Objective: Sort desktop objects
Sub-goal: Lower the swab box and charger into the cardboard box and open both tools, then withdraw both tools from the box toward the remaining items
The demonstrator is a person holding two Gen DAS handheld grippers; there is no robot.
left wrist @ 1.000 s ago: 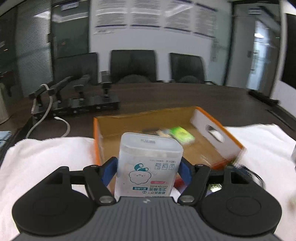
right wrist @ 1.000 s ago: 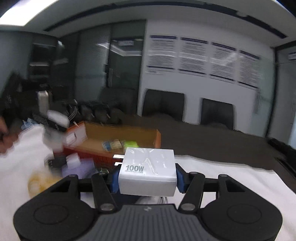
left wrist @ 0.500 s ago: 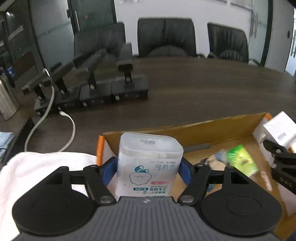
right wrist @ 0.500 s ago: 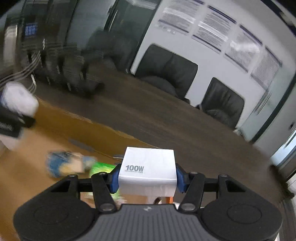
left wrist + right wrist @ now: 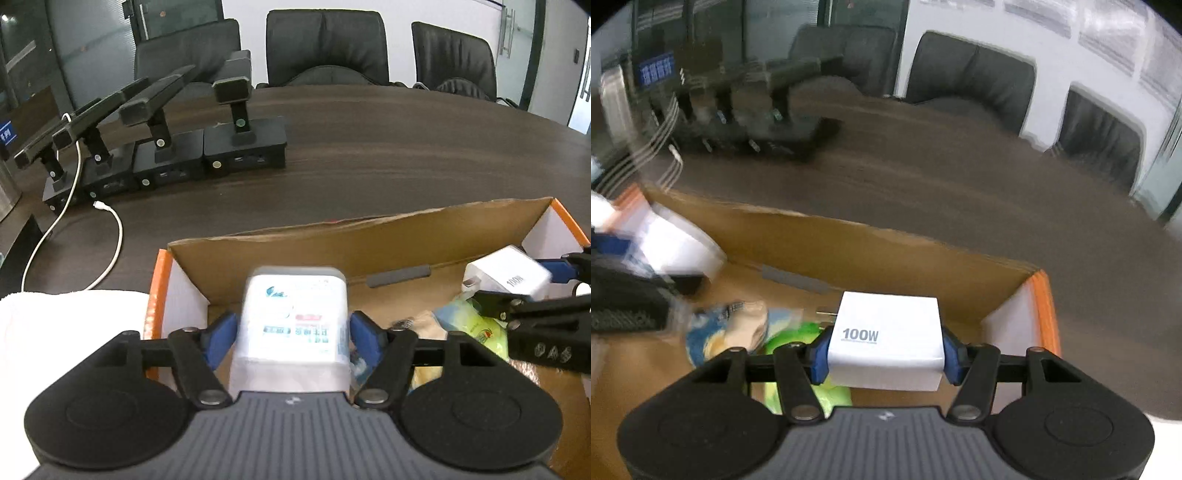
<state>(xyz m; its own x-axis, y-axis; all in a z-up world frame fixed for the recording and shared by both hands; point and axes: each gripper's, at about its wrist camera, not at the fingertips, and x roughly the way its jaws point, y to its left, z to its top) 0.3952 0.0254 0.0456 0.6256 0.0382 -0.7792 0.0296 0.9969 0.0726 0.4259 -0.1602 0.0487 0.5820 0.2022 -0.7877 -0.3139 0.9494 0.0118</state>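
Observation:
My left gripper (image 5: 293, 334) is shut on a translucent cotton bud box (image 5: 295, 317), held tilted over the left end of an open cardboard box (image 5: 332, 236) with orange edges. My right gripper (image 5: 884, 354) is shut on a white 100W charger (image 5: 884, 339) over the right end of the same box (image 5: 849, 251). In the left wrist view the right gripper and its charger (image 5: 506, 275) show at the right. Green and blue packets (image 5: 738, 328) lie on the box floor.
A row of black stands on bases (image 5: 177, 155) with a white cable (image 5: 110, 236) sits on the dark table (image 5: 406, 147) behind the box. A white towel (image 5: 55, 325) lies under and left of the box. Black chairs (image 5: 325, 40) stand beyond the table.
Both grippers have moved forward and down over the cardboard box. The cotton bud box now tilts forward. The charger has come lower into the right end of the box.

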